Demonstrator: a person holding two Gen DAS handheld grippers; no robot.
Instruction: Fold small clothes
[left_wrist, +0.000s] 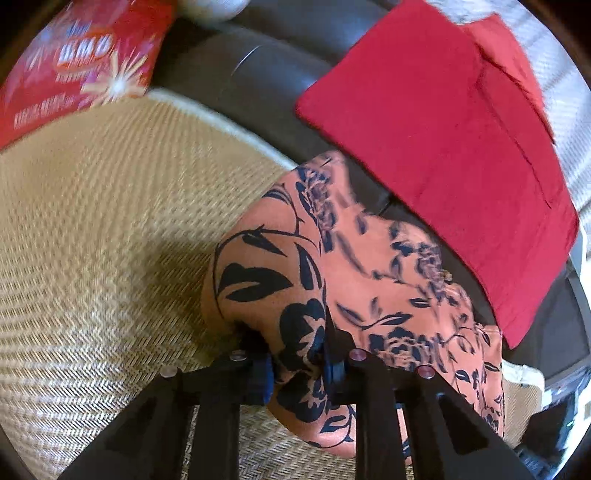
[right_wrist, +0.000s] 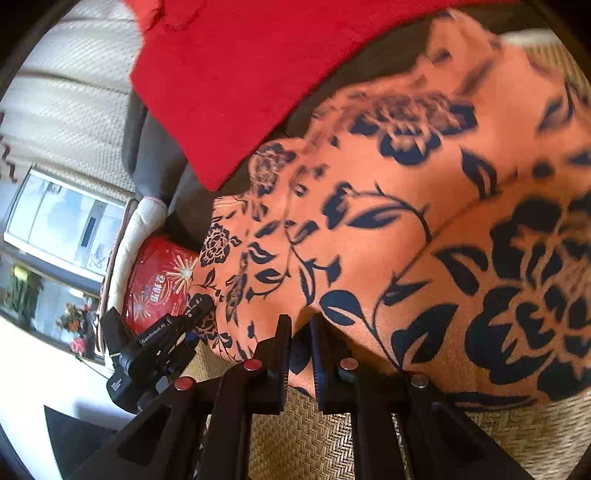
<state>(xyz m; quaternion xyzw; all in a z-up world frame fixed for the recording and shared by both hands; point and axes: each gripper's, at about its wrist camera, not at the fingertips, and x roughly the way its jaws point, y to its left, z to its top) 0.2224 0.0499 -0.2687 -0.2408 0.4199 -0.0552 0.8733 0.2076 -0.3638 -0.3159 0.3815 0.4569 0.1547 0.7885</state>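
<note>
Two claws grip one garment — an orange cloth (left_wrist: 369, 266) printed with dark navy flowers and leaves. In the left wrist view we see the left claw (left_wrist: 299, 365) pinching a bunched fold of that cloth between its fingers, the fabric rising from the pinch and trailing off to the right over a woven straw mat (left_wrist: 110, 229). The right wrist view shows the right claw (right_wrist: 301, 343) pressed nearly together on an edge of the same cloth, which fills most of that picture and drapes across the mat in broad folds. Only from the right wrist view do we see the other tool from outside: the left claw (right_wrist: 199, 306) reaches in from the lower left and meets the far corner of the cloth, with lettering on its black body. That view also gives us a window (right_wrist: 66, 225) with bright daylight and some flowers, which the left wrist view lacks. The left wrist view, for its part, shows a folded red cloth (left_wrist: 443, 155) as a whole, lying on a dark cushioned surface (left_wrist: 266, 66) just beyond the orange cloth. A red printed package (left_wrist: 77, 62) sits at the mat's far edge — it appears in both views.
</note>
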